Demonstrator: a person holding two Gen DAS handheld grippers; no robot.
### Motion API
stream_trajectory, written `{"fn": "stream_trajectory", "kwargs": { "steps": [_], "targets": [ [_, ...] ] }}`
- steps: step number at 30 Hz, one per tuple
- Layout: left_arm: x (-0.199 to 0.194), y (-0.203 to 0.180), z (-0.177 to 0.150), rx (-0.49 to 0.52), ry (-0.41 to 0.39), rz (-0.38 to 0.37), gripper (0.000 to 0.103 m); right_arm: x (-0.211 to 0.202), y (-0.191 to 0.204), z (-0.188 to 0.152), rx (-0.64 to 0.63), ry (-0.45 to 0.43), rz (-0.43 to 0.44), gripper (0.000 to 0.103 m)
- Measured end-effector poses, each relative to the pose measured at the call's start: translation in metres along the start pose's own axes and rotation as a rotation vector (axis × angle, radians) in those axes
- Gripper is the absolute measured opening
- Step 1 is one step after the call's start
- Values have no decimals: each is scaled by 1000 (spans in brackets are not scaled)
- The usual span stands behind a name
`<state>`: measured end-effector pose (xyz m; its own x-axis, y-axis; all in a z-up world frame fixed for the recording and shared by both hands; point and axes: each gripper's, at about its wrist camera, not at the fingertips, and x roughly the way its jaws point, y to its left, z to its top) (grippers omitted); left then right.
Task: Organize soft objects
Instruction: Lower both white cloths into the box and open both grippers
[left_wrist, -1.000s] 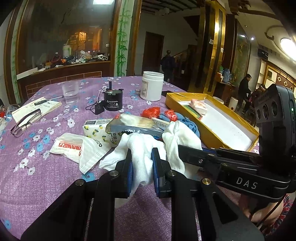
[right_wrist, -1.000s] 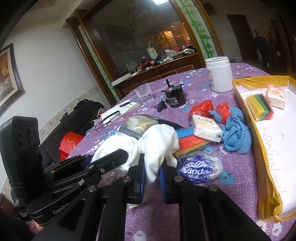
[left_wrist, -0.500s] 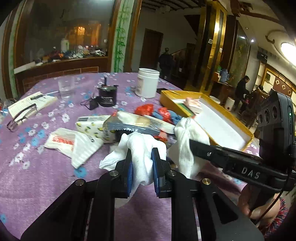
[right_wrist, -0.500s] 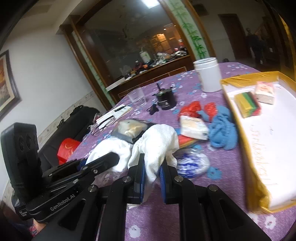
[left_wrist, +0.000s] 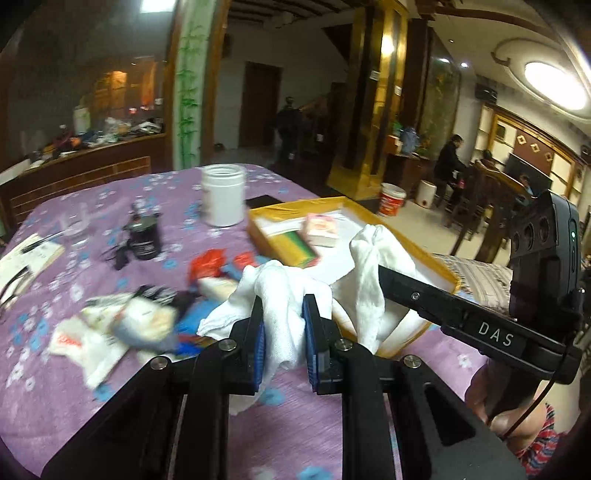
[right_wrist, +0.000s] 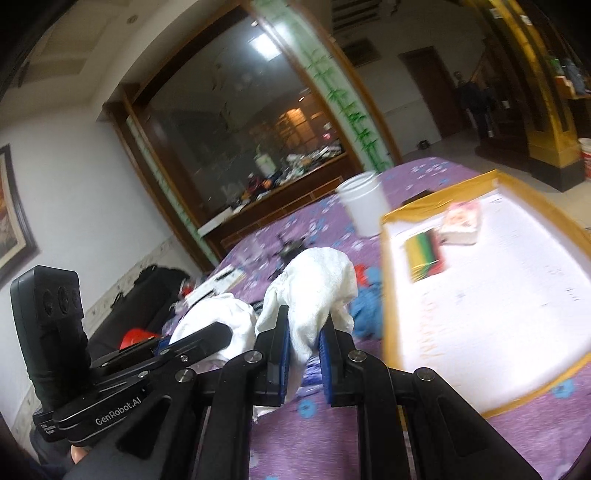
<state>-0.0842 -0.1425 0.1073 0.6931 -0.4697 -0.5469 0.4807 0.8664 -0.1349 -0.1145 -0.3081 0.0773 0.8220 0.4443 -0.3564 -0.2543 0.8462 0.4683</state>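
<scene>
Both grippers hold one white towel (left_wrist: 280, 295) lifted above the purple table. My left gripper (left_wrist: 282, 325) is shut on one end of it. My right gripper (right_wrist: 303, 343) is shut on the other end (right_wrist: 314, 280), and it shows in the left wrist view (left_wrist: 369, 280) beside the yellow-rimmed box (left_wrist: 443, 280). The box (right_wrist: 391, 280) holds a stack of coloured cloths (right_wrist: 424, 251) and a pink tissue pack (right_wrist: 461, 225). A blue cloth (right_wrist: 365, 314) and red items (left_wrist: 207, 262) lie on the table left of the box.
A white jar (left_wrist: 223, 195), a black motor (left_wrist: 144, 236), a glass (left_wrist: 74, 225), a notebook (left_wrist: 29, 254) and plastic packets (left_wrist: 92, 332) stand on the floral tablecloth (left_wrist: 295, 417). The left gripper's body (right_wrist: 55, 332) is at my right gripper's left.
Both grippers have lifted the towel and carried it right, toward the yellow box. The box now appears closer and more central in both views.
</scene>
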Motion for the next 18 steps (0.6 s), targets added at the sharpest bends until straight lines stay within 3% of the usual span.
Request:
{"fn": "stream_trajectory", "kwargs": {
  "steps": [8, 13, 18],
  "targets": [
    [45, -47, 43, 44, 78, -85, 15, -43, -40, 33, 28, -82, -125, 14],
    [85, -71, 70, 40, 142, -133, 15, -48, -63, 73, 16, -47, -238, 14],
    [132, -83, 78, 31, 204, -140, 15, -24, -82, 111, -25, 6, -331, 14]
  ]
}}
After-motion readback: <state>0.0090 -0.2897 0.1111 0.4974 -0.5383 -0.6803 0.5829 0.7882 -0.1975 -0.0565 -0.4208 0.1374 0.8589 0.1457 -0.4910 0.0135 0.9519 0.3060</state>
